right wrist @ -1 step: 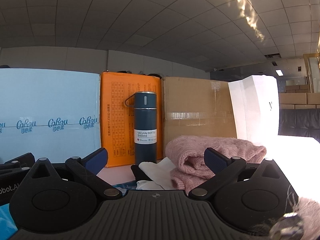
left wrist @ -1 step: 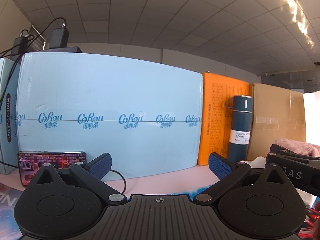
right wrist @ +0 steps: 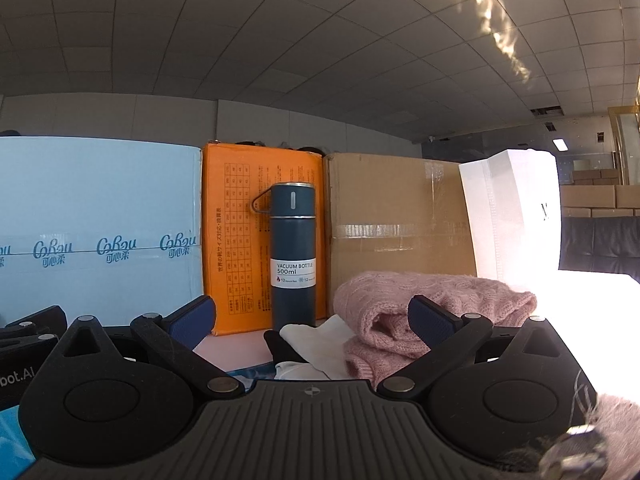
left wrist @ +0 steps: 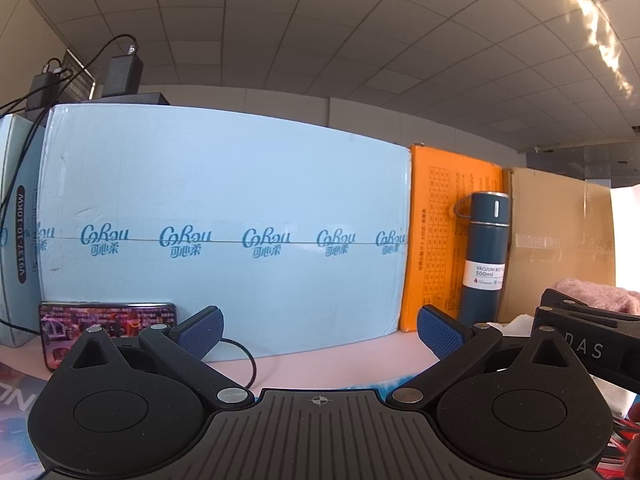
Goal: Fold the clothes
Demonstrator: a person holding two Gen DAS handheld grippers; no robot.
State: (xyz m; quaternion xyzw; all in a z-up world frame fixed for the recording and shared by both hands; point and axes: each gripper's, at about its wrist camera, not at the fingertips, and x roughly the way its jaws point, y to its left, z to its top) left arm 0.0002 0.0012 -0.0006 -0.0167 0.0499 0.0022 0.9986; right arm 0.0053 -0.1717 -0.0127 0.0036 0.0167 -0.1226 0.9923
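A pink knitted sweater [right wrist: 432,300] lies bunched on the pink table, just past my right gripper [right wrist: 312,320], which is open and empty. White cloth [right wrist: 320,344] and a dark garment [right wrist: 280,346] lie beside it, between the jaws. The sweater's edge also shows in the left wrist view [left wrist: 588,292]. My left gripper [left wrist: 320,330] is open and empty, level with the table, facing a light blue box. The right gripper's body [left wrist: 580,340] shows at the right of the left wrist view.
A light blue box [left wrist: 224,216], an orange box [right wrist: 240,240], a brown carton [right wrist: 400,232] and a white bag [right wrist: 512,212] line the back. A blue vacuum bottle [right wrist: 293,256] stands before them. A phone [left wrist: 104,320] with a cable leans at the left.
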